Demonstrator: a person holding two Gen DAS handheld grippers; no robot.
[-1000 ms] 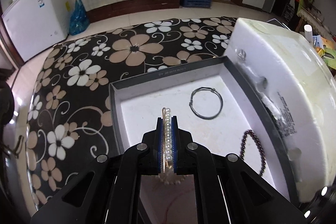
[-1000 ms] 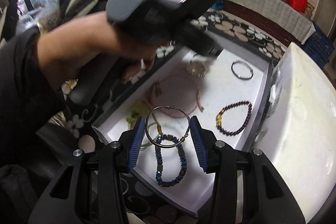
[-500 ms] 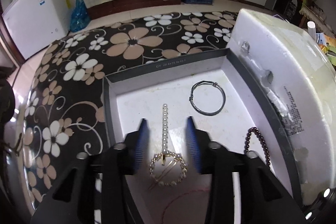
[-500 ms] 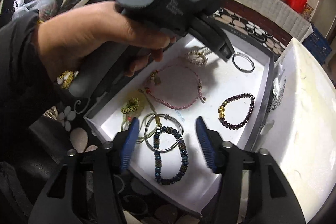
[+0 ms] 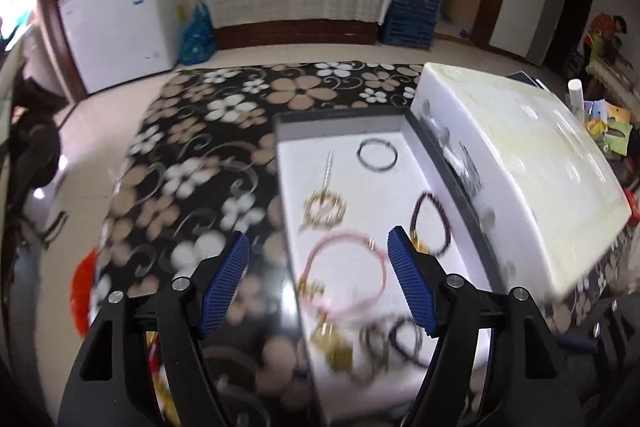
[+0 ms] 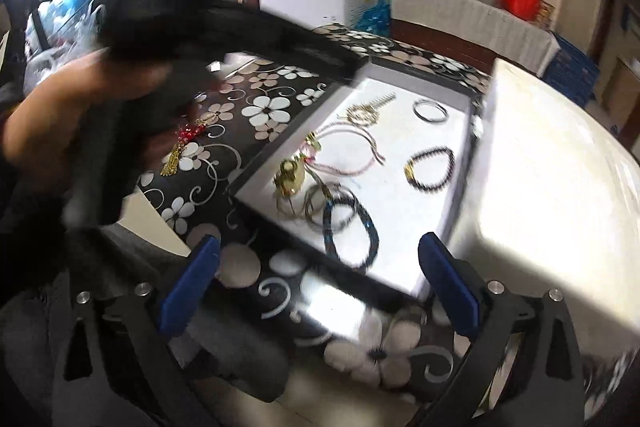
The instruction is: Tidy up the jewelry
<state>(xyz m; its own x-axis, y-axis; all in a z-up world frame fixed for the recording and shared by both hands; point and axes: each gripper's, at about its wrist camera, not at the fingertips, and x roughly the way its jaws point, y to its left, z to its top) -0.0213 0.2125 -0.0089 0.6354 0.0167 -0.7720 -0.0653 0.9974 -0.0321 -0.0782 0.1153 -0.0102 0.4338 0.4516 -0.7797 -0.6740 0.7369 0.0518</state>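
While raised, both claws gape — left claw (image 5: 318,275); right claw (image 6: 318,285).

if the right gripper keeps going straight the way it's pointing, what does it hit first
Probably the near wall of the jewelry tray, then the blue beaded bracelet just inside. Right gripper is open; depth is unclear.

Motion blur smears the bracelets (image 5: 384,341) at the tray's (image 5: 448,183) near end; tray corner cut off.
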